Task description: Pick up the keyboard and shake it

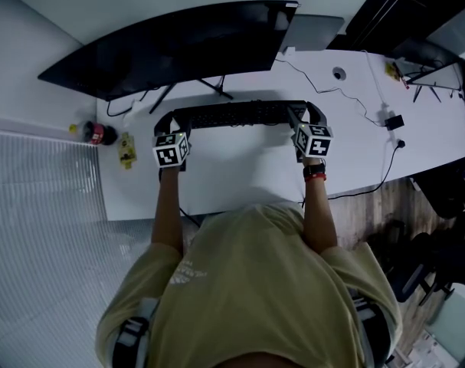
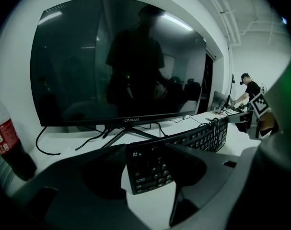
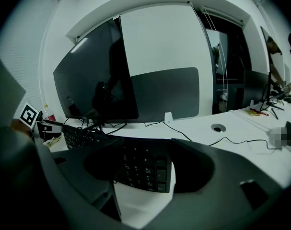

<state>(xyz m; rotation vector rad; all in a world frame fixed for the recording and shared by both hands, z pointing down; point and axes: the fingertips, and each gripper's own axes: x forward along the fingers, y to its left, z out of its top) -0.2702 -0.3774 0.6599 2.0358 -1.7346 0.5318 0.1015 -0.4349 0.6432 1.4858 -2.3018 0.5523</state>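
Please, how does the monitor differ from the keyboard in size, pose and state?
The monitor stands upright; the keyboard lies flat on the table. The monitor is much wider than the keyboard. No gripper is at the monitor; the keyboard has the left gripper and the right gripper around its ends. Both are black.
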